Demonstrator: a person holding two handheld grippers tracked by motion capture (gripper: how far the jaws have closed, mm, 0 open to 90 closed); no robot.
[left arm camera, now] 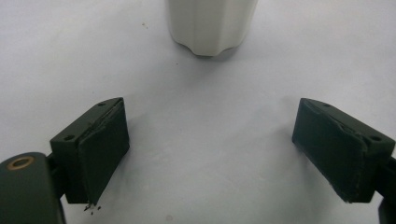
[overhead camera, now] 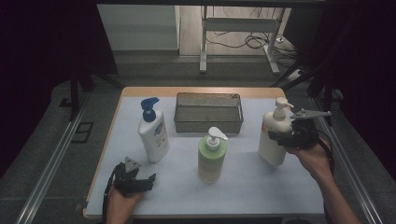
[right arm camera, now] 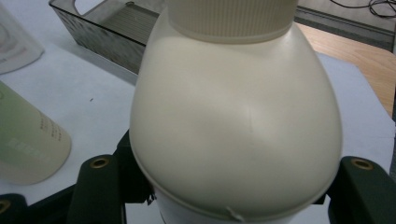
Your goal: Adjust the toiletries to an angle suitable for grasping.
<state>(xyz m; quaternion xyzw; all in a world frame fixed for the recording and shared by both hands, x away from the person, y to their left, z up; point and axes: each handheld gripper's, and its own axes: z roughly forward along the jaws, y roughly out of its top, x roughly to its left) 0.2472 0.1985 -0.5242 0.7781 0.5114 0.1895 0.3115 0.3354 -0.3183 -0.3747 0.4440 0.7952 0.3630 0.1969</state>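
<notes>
Table (overhead camera: pixel 261 191) with a pale cover, viewed from above, four things on it. Far left, down at the near edge, the left gripper (overhead camera: pixel 150 178) sits low by the surface in the person's left hand (overhead camera: pixel 122 201), its jaws spread wide with nothing between them; in the left gripper view you can see bare tabletop between the pads, and the base of a white bottle (left arm camera: pixel 211 25) stands just ahead of it. That's the white bottle with the blue pump (overhead camera: pixel 153 130), upright just behind that gripper. Next over, the green bottle (overhead camera: pixel 211 156) with a white pump stands upright near the middle. Behind it, toward the far edge, sits a dark mesh basket (overhead camera: pixel 208 125). Then on the right side, the cream pump bottle (overhead camera: pixel 274 133) is clamped in the right gripper (overhead camera: pixel 275 135), the jaws gripping its body from the side, around mid-height. It looks slightly tilted; can't tell whether its base touches the table.
</notes>
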